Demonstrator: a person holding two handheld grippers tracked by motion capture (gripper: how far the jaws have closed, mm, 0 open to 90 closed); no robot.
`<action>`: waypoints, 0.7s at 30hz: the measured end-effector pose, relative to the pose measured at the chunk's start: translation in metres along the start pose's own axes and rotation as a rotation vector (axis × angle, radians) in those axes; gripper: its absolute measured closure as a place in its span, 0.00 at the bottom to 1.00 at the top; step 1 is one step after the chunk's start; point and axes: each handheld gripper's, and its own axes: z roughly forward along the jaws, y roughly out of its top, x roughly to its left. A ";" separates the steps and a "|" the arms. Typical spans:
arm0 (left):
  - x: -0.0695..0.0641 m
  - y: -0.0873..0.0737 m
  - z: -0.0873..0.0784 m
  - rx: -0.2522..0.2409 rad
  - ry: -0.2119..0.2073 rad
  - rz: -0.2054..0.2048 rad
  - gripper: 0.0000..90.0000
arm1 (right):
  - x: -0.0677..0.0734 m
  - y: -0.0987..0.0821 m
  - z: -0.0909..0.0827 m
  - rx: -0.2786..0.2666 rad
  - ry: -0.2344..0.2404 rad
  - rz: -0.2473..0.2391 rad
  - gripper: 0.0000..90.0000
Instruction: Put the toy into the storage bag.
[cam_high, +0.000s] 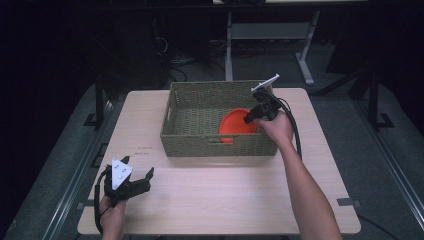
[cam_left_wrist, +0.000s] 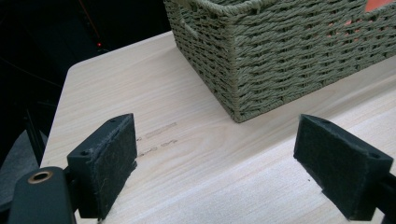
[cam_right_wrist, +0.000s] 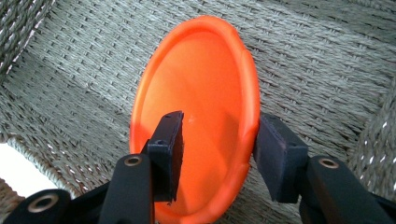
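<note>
- The right gripper reaches down into the basket from its right side. In the right gripper view its jaws straddle the rim of the orange plate: one pad stands over the plate's inner face, clear of it, while the other sits just outside the rim, at or very near it. The jaws are parted, not clamped on the plate.
- The plate is inside the basket, in its right half, near the front wall. It stands tilted, lower edge on the woven floor. Whether it leans on the wall I cannot tell.
- It is round, so it has no long axis; its hollow face turns up and toward the gripper.
- The right hand and forearm cross the basket's front right corner. The woven walls close in around the plate — nothing else lies beside it.
- The left gripper rests at the near left of the table, well apart from the basket, jaws wide apart with nothing between them.
- The high view gives the whole layout: basket at the table's far middle, one gripper in it, the other at the near corner.
- The right gripper view gives the pads against the rim, which the high view is too small to tell.
- The left gripper view shows the basket's corner, orange glinting through the weave, and faint dark marks on the wood.
</note>
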 end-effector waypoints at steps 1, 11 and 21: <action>0.000 0.000 0.000 -0.002 0.003 -0.006 0.14 | 0.000 0.000 -0.001 -0.003 0.007 0.006 0.59; -0.001 0.000 0.000 0.001 0.000 0.003 0.14 | -0.002 -0.004 -0.016 -0.076 0.032 0.035 0.58; -0.002 0.000 0.001 0.010 -0.007 0.015 0.14 | -0.003 -0.012 -0.017 -0.080 0.104 0.036 0.50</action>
